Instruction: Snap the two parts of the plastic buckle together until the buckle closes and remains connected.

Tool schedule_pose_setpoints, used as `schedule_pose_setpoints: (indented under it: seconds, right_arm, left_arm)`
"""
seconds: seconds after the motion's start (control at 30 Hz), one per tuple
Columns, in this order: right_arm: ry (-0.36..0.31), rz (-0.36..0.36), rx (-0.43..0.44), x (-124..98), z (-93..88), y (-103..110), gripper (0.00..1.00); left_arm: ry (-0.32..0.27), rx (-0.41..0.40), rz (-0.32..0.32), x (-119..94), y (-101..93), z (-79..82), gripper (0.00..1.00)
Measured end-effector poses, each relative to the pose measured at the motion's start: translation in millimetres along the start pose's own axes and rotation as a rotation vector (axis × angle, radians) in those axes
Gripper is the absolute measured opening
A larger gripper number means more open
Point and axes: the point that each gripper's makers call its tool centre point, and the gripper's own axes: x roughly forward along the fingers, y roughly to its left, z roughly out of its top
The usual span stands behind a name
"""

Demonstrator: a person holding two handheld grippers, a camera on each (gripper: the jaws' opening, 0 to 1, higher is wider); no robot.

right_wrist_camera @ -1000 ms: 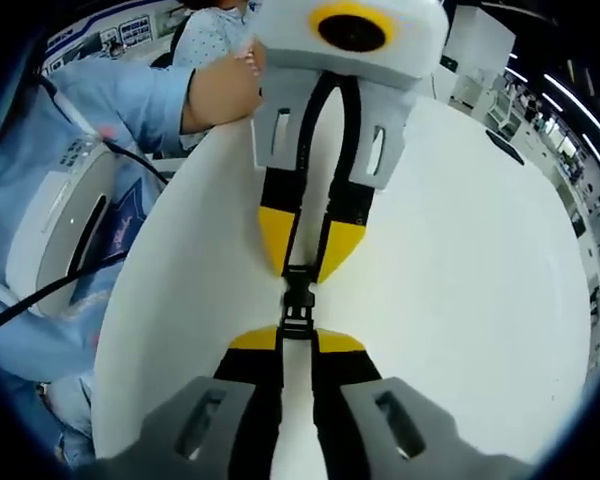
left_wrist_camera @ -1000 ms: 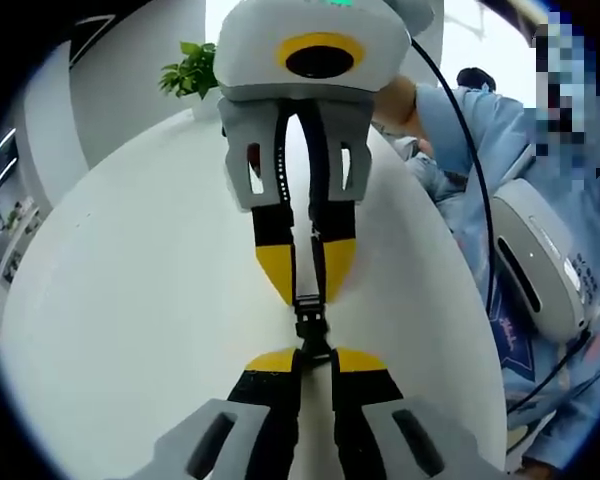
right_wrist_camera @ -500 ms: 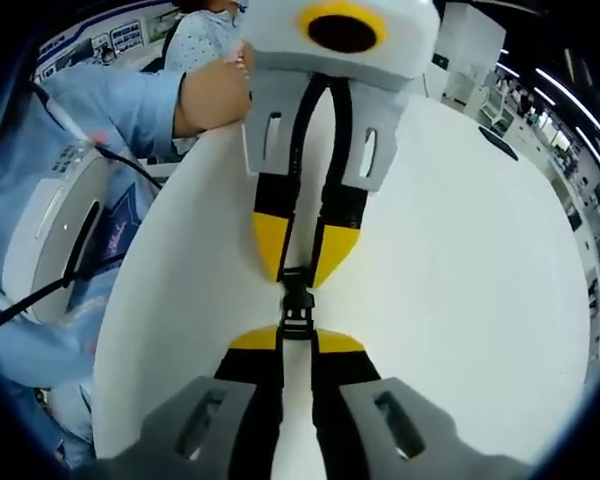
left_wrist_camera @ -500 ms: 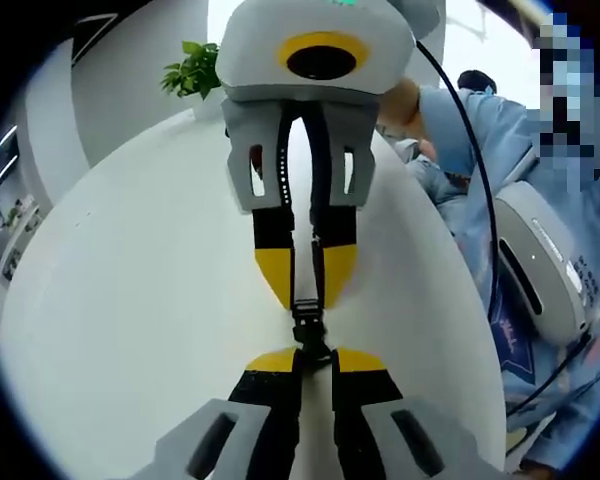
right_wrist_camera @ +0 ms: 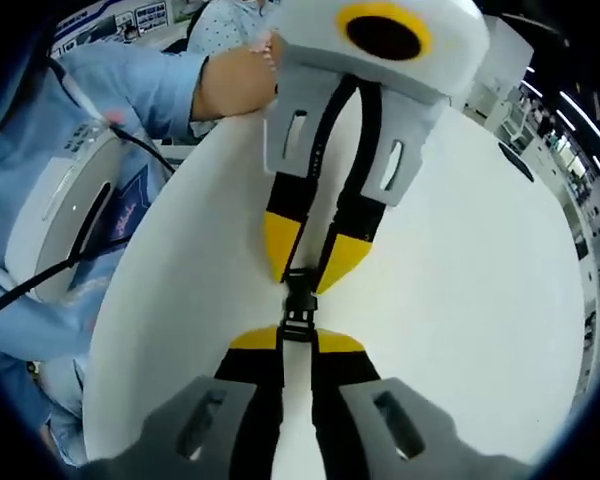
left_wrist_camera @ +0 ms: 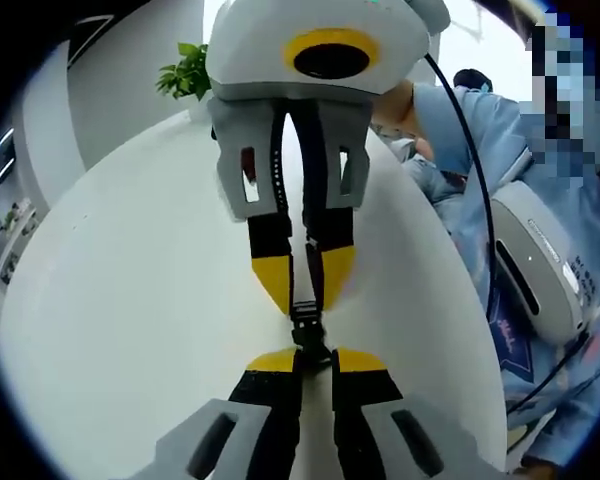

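Your right gripper (left_wrist_camera: pixel 305 285) pressed closer to left gripper (left_wrist_camera: pixel 313 358); both clamp buckle (left_wrist_camera: pixel 307 330) halves above white table (left_wrist_camera: pixel 130 300); gap closing, latch unconfirmed.

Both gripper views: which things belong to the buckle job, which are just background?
Job:
- black buckle, held between both grippers
- left gripper
- right gripper
- white table

Background:
- potted plant
- person's blue sleeve
- black cable

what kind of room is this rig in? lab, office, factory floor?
Probably an open lab or workshop hall. A large white table serves as the workspace, rows of ceiling strip lights and more workstations recede at the right gripper view's edge, and a potted plant stands beyond the table.
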Motion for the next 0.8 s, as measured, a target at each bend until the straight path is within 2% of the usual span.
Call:
schedule_pose_setpoints:
  seconds: [0.17, 0.47, 0.67, 0.8]
  right_arm:
    - [0.009, 0.0, -0.007, 0.6, -0.2, 0.2, 0.07]
    - [-0.009, -0.051, 0.076, 0.6, -3.0, -0.7, 0.08]
    - [-0.01, -0.075, 0.104, 1.1, -4.0, -1.7, 0.08]
    - [-0.017, -0.078, 0.107, 1.2, -3.9, -3.1, 0.08]
  left_arm:
    - [-0.004, -0.008, -0.002, 0.8, 0.3, -0.1, 0.08]
    - [-0.001, -0.14, 0.041, 1.5, 3.2, 3.2, 0.1]
    - [0.004, -0.147, 0.077, 5.6, 5.7, 5.4, 0.1]
    - [0.0, -0.143, 0.077, 7.4, 5.6, 5.0, 0.09]
